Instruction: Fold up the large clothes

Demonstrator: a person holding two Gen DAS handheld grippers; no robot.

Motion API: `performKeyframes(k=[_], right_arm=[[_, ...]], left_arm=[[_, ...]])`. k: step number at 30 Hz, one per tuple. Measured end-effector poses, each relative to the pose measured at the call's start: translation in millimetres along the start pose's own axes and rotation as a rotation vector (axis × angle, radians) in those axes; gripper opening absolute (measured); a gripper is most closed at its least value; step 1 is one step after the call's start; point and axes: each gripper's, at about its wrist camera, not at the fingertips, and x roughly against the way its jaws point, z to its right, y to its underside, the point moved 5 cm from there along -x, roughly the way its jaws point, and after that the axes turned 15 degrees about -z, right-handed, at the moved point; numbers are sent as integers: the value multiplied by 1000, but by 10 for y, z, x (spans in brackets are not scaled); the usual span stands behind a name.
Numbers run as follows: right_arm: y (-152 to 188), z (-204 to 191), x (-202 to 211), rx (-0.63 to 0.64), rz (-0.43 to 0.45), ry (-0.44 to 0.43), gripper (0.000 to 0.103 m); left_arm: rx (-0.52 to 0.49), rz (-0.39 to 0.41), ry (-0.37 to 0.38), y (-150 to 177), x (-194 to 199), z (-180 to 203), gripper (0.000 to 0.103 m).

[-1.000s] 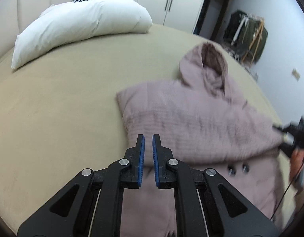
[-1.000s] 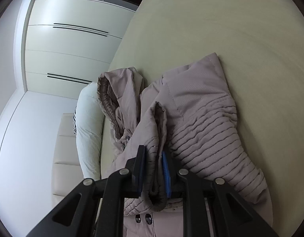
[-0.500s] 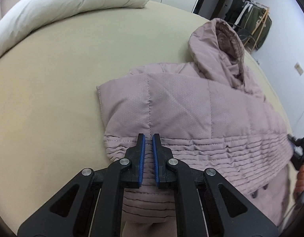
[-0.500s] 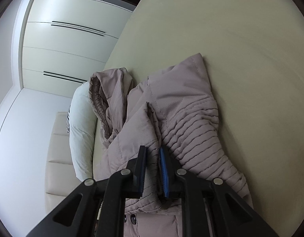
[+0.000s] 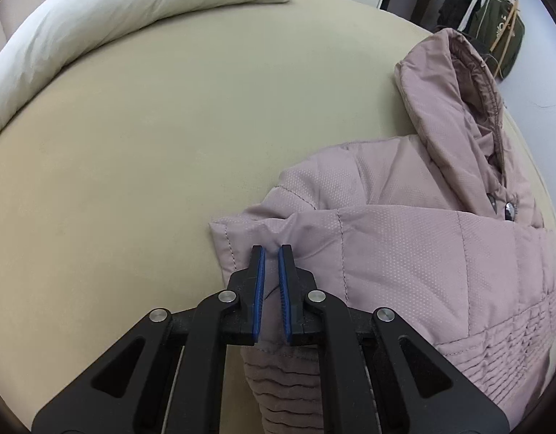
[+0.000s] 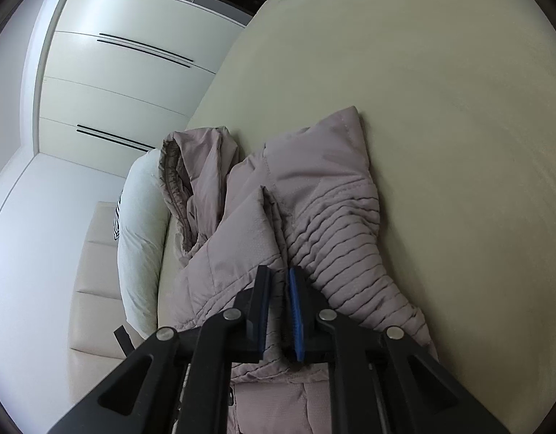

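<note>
we count one jacket (image 5: pixel 404 253), a mauve quilted one with a hood (image 5: pixel 455 97), and it lies on the right part of the bed (image 5: pixel 151 152), folded over on itself with the hood pointing toward the far end. we see two snap buttons (image 5: pixel 509 209) near the base of the hood in the left wrist view. there are two grippers. our left gripper (image 5: pixel 270 253) has its jaws pressed almost together, and a small ridge of the jacket's folded corner puckers right at the tips; fabric seems pinched there, though the hold is only at the very ends. our right gripper (image 6: pixel 279 275) pinches a thicker fold of the jacket (image 6: pixel 314 199) between its blue pads, near the ribbed, gathered band of stitching.

we count one long white pillow (image 5: pixel 126 11) across the head of the bed, well apart from the jacket, and the edge of one striped cushion (image 6: pixel 116 222) behind it in the right wrist view.

we see no containers on the bed; a dark green bag (image 5: pixel 495 11) hangs in the far corner, and we cannot tell what it holds.

the surface is a beige sheet, smooth and flat. around it we see a padded cream headboard (image 6: pixel 93 271), white wardrobe doors (image 6: pixel 115 83) with long dark handles, and pale walls.
</note>
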Motion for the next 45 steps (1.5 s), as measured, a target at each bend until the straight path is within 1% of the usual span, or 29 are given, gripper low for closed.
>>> performKeyframes(k=[1, 2, 4, 5, 7, 10, 11, 12, 13, 14, 15, 16, 17, 19, 20, 22, 24, 28, 29, 30, 31, 32, 33, 35, 37, 39, 41, 43, 45], right_arm=[[10, -34, 33, 9, 3, -3, 27], [22, -73, 84, 17, 13, -16, 48], [42, -167, 197, 37, 53, -22, 72], [58, -242, 261, 61, 74, -6, 75], [83, -398, 272, 119, 56, 10, 75], [121, -527, 77, 163, -29, 104, 74], [138, -513, -28, 156, -72, 122, 67], [160, -477, -95, 142, -96, 137, 63], [191, -454, -126, 148, -100, 171, 54], [226, -457, -134, 174, -103, 205, 42], [262, -445, -141, 191, -106, 231, 34], [290, -412, -135, 197, -114, 258, 21], [311, -379, -117, 194, -117, 266, 16], [355, -356, -59, 200, -108, 287, 13], [378, -353, -30, 207, -99, 301, 13], [402, -325, -43, 206, -93, 319, 12], [398, -265, -88, 187, -92, 320, 12], [375, -231, -85, 160, -102, 320, 13], [400, -297, -14, 169, -90, 337, 20], [420, -382, 53, 188, -70, 356, 20], [437, -487, 121, 222, -46, 375, 23], [449, -581, 169, 250, -27, 383, 30], [446, -665, 189, 272, -13, 384, 34], [417, -838, 146, 329, 5, 388, 35], [369, -924, -3, 363, -7, 407, 35], [300, -904, -199, 375, -35, 415, 35], [217, -703, -456, 362, -95, 479, 32], [188, -635, -518, 353, -117, 464, 32], [170, -696, -422, 338, -115, 423, 40]], left_arm=[[6, 17, 1, 17, 58, -17, 7], [13, 40, 1, 53, 129, -4, 7], [-20, 139, -17, 171, 395, 67, 7], [-52, 175, -28, 240, 502, 146, 7], [-127, 220, -21, 378, 637, 332, 7], [-223, 172, -50, 492, 445, 580, 7], [-226, 163, -54, 508, 388, 607, 8], [-216, 151, -50, 525, 333, 602, 7], [-210, 145, -45, 522, 304, 593, 7], [-214, 140, -46, 536, 285, 573, 7], [-226, 140, -53, 539, 279, 567, 7], [-240, 141, -61, 534, 289, 588, 7], [-246, 145, -64, 546, 312, 555, 7], [-256, 158, -61, 587, 375, 521, 7], [-260, 162, -65, 572, 328, 599, 7], [-280, 161, -73, 664, 284, 551, 7], [-315, 163, -108, 692, 226, 568, 7], [-279, 159, -102, 666, 367, 537, 8], [-270, 182, -88, 675, 456, 547, 8], [-271, 214, -76, 686, 543, 575, 8], [-278, 248, -87, 705, 624, 610, 8], [-284, 269, -95, 726, 675, 639, 8], [-297, 284, -92, 738, 696, 685, 8], [-331, 252, -104, 743, 579, 782, 8], [-335, 169, -106, 752, 318, 804, 8], [-333, 186, -111, 768, 279, 806, 7], [-336, 186, -117, 768, 314, 826, 7], [-307, 179, -81, 737, 406, 800, 8], [-271, 200, -32, 676, 534, 744, 8]])
